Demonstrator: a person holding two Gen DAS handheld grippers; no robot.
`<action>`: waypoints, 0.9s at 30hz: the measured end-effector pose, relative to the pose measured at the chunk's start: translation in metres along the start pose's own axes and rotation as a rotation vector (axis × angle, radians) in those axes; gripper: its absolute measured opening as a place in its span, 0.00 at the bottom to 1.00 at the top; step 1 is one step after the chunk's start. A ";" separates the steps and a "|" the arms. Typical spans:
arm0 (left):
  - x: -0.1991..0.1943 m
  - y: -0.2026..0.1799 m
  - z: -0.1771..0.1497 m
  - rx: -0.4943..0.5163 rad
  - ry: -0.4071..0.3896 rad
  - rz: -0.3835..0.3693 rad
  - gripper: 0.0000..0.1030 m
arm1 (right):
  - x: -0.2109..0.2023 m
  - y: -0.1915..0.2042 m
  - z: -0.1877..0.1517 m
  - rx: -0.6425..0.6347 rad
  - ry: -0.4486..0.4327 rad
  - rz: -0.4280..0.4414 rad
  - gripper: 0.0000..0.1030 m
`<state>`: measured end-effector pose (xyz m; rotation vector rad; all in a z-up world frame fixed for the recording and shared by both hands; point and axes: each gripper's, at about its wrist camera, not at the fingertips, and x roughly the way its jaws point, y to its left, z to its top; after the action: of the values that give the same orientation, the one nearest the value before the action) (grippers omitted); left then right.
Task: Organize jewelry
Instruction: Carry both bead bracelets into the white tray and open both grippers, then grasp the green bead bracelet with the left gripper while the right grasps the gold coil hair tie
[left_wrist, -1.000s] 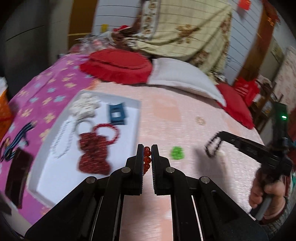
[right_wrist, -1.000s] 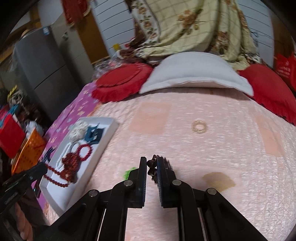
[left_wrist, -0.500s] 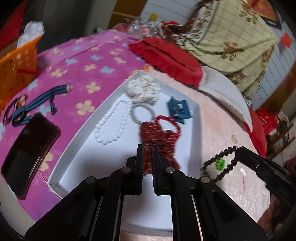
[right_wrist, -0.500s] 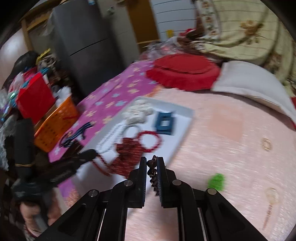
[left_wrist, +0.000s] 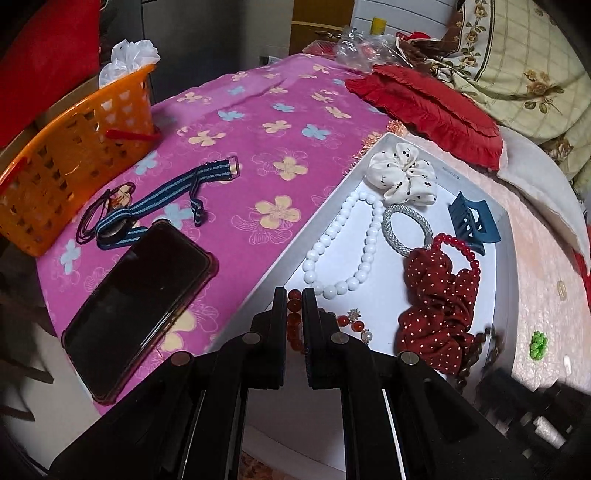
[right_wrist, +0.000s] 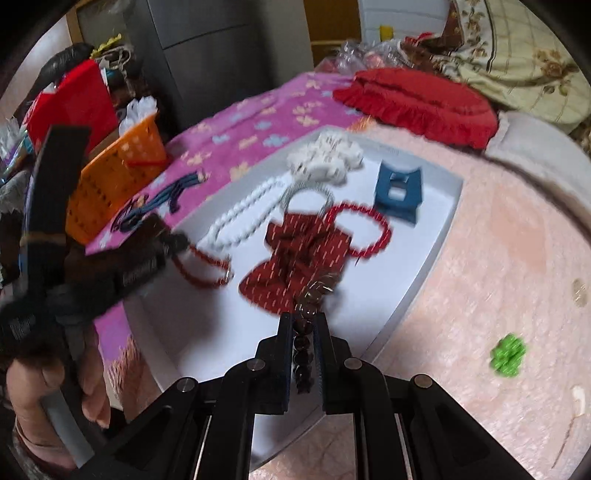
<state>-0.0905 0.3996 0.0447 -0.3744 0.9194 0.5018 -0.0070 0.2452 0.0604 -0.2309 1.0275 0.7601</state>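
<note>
While your left gripper (left_wrist: 294, 295) clamps its jaws on the orange bead bracelet (left_wrist: 294, 317) over the white tray (left_wrist: 325, 206), your right gripper (right_wrist: 303, 319) pinches the dark bead bracelet (right_wrist: 301, 347) above the tray's near edge.

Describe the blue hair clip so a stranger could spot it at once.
Find the white tray on the bed. The blue hair clip lies near its far corner, beside the spotted white scrunchie. It is the only hard, blue, angular piece among beads and fabric.
</note>
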 end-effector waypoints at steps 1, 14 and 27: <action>0.000 0.001 0.000 -0.009 0.000 -0.005 0.06 | 0.001 0.000 -0.002 0.003 0.006 0.016 0.10; -0.016 0.009 0.005 -0.084 -0.073 -0.036 0.07 | 0.003 0.025 -0.025 0.023 0.057 0.222 0.10; -0.033 -0.006 0.001 -0.057 -0.124 -0.105 0.07 | -0.065 -0.009 -0.064 0.028 -0.061 0.124 0.29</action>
<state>-0.1032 0.3864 0.0732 -0.4364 0.7626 0.4503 -0.0644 0.1763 0.0797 -0.1204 1.0002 0.8593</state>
